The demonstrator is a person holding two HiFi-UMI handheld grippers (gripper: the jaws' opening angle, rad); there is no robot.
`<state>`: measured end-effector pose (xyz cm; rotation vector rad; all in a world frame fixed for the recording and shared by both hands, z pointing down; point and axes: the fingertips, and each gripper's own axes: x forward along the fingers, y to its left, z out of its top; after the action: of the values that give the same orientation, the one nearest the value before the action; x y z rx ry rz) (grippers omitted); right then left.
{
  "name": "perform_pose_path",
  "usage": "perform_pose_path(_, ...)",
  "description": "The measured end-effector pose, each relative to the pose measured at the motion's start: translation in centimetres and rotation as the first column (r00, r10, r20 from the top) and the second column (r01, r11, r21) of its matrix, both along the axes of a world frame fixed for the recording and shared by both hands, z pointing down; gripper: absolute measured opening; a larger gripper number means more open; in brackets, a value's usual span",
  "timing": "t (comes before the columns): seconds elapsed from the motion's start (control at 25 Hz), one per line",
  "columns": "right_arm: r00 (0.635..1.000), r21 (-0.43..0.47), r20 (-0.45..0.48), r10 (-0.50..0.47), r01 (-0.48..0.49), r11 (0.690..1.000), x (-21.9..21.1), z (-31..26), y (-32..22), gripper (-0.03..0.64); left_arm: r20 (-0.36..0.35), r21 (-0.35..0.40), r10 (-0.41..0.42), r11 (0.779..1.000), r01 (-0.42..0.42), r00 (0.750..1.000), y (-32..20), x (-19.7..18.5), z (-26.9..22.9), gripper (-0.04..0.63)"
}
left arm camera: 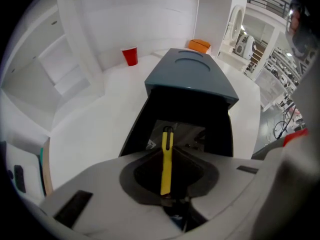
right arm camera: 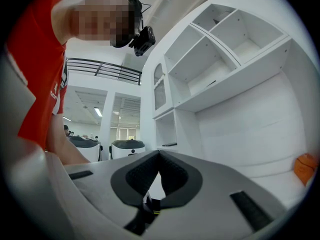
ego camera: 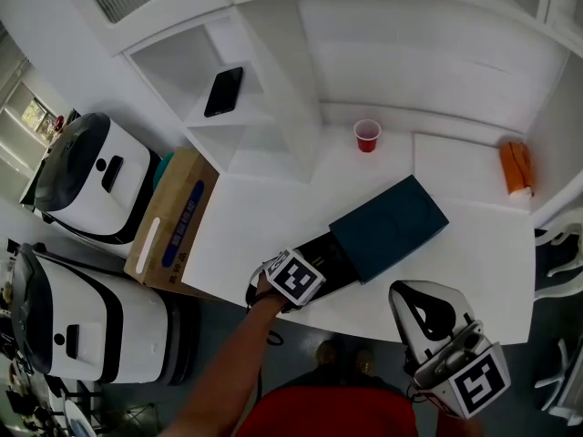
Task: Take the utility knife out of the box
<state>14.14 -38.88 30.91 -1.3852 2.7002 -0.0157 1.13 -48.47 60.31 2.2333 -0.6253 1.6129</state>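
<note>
A dark teal box lid (ego camera: 389, 226) lies slid back from its black tray (ego camera: 335, 255) on the white table (ego camera: 246, 235). My left gripper (ego camera: 293, 279) points steeply down over the tray's near end. In the left gripper view the yellow utility knife (left arm camera: 166, 159) stands edge-on between the dark pads, and the left gripper (left arm camera: 167, 131) is shut on it, with the tray (left arm camera: 190, 114) and the lid (left arm camera: 190, 76) beyond. My right gripper (ego camera: 412, 297) hangs off the table's front right edge. In its own view the right gripper (right arm camera: 159, 154) is shut and holds nothing.
A red cup (ego camera: 366, 136) stands at the back of the table and an orange object (ego camera: 516, 168) lies at the far right. A black phone (ego camera: 224, 91) rests on a shelf. A cardboard box (ego camera: 173, 230) and two white machines (ego camera: 91, 180) stand to the left.
</note>
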Motion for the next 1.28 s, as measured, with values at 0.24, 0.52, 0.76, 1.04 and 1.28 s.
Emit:
perform_pose_path(0.24,1.000,-0.016,-0.013,0.014,-0.014,1.000,0.3,0.6,0.1,-0.002,-0.112,0.089,-0.012,0.996,0.022,0.994,-0.1,0.6,-3.0,0.081)
perform_pose_path(0.52,1.000,-0.030,-0.003,0.019,-0.019,0.999,0.2,0.6,0.3,-0.002,-0.406,0.351,0.078,0.933,0.076,0.911,0.4,3.2,-13.0,0.081)
perform_pose_path(0.76,1.000,-0.016,-0.026,0.016,-0.016,1.000,-0.7,0.0,0.5,-0.002,-0.591,0.512,0.221,0.846,0.149,0.775,3.3,5.0,-21.0,0.081)
perform_pose_path(1.04,1.000,0.009,-0.009,0.011,-0.011,1.000,-2.1,-1.2,1.1,-0.002,-0.768,0.503,0.268,0.815,0.289,0.581,7.2,5.2,-27.8,0.081)
perform_pose_path(1.28,1.000,0.046,-0.006,0.015,-0.015,0.999,-3.3,-2.3,1.7,-0.003,-0.793,0.518,0.317,0.801,0.300,0.521,9.4,4.9,-29.3,0.083)
